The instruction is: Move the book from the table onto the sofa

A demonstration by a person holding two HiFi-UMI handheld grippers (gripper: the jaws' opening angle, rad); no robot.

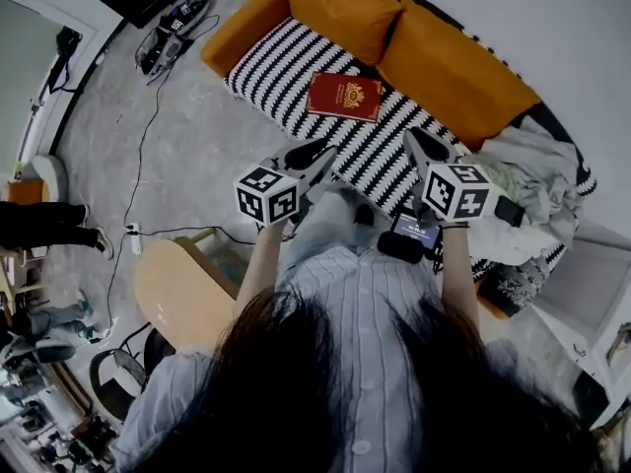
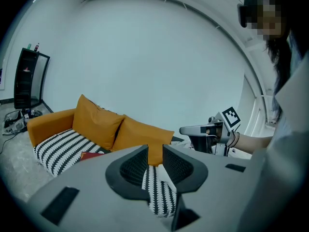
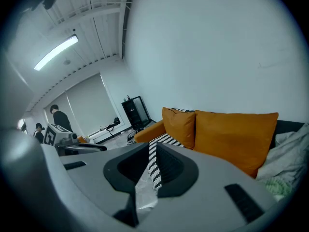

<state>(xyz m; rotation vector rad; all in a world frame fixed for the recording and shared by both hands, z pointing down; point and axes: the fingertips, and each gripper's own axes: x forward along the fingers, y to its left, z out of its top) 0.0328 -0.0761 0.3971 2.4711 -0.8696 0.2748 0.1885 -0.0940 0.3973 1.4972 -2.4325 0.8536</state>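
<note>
Red-covered, one book [image 1: 344,97] flat on one striped sofa [image 1: 281,67] before two orange cushions [image 1: 345,8]; left gripper [image 1: 314,153] ajar, right gripper [image 1: 422,146] closed, both empty.

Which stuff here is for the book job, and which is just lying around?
For the job:
red book
sofa it lies on
left hand-held gripper, open, empty
right hand-held gripper, shut, empty

Just lying about:
orange cushions
crumpled cloth
cable tangle on the floor
</note>
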